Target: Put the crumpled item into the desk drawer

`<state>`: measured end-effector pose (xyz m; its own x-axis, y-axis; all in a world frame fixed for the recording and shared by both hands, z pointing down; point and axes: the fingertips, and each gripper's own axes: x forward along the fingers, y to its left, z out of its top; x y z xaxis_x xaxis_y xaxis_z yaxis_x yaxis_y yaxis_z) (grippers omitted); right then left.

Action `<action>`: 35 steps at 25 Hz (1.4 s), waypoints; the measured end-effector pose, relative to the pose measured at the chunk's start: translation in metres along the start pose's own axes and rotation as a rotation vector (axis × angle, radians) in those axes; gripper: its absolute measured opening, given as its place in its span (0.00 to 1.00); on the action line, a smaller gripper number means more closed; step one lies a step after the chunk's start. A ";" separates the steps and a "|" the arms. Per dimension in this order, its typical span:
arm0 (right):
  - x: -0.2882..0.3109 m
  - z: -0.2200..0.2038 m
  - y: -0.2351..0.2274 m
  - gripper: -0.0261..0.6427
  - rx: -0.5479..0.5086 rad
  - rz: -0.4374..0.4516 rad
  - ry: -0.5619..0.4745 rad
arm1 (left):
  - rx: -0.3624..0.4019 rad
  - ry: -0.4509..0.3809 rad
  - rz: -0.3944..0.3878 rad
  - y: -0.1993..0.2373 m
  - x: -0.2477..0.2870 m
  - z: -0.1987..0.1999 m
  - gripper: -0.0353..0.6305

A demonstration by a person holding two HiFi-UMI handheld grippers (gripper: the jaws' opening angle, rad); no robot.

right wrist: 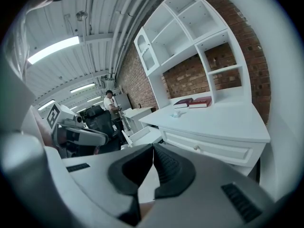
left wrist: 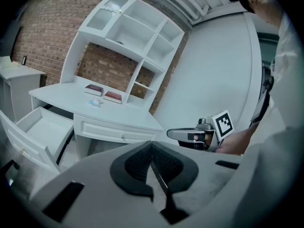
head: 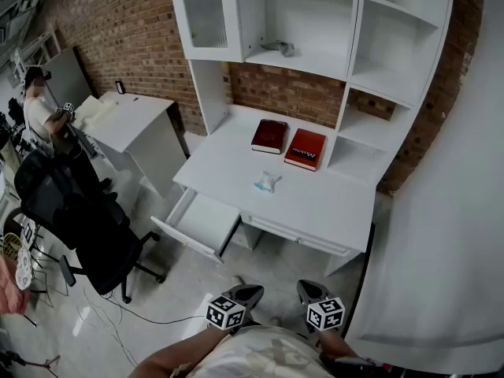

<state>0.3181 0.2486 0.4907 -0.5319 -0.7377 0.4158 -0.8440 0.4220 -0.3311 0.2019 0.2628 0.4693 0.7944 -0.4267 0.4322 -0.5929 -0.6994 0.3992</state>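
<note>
Crumpled item (head: pixel 268 181): small pale wad, looks like thin plastic or paper. It lies on the white counter (head: pixel 331 207) about mid-width, just near of the two red books (head: pixel 270 135) and apart from them.

Handling, as a judgement: very light, soft and squashy, not fragile. It may slide or spring back a bit when pinched. Best to pinch across the bulkiest middle fold from above; an edge wisp could slip out.

Its long axis seems to run roughly left-right along the counter, slightly skewed. It's too small to be sure, and there's no clear pointing end.

The open drawer (head: pixel 206 221) is under the counter's left part, pulled out toward the near left, and nothing can be seen inside it. A second drawer front (head: pixel 295 235), to its right, is shut.

Left claw (left wrist: pixel 152 151): pads together, nothing between them. Right claw (right wrist: pixel 153 150): also closed and empty. Both are held low, near the person's body and well apart from the counter, aimed toward it. Reach not begun, by the look of it.

Around it: white shelf hutch (head: pixel 299 22) over the counter, black office chair (head: pixel 87 227) near left, another person (head: pixel 35 109) far left.
</note>
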 end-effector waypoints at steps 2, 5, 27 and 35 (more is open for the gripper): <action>-0.001 0.000 -0.001 0.07 0.002 -0.001 0.001 | -0.001 0.003 -0.001 -0.001 0.000 0.000 0.08; 0.001 0.000 -0.001 0.07 0.001 -0.001 0.003 | -0.005 -0.002 0.005 0.002 -0.001 0.001 0.08; 0.051 0.016 0.010 0.07 -0.009 0.020 0.044 | -0.073 -0.038 0.051 0.054 -0.013 0.013 0.08; 0.071 0.028 0.005 0.07 -0.009 0.026 0.068 | -0.082 -0.040 0.054 0.073 -0.006 0.027 0.08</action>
<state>0.2783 0.1833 0.4948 -0.5570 -0.6890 0.4638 -0.8302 0.4456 -0.3350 0.1569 0.1989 0.4739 0.7648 -0.4859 0.4231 -0.6424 -0.6261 0.4421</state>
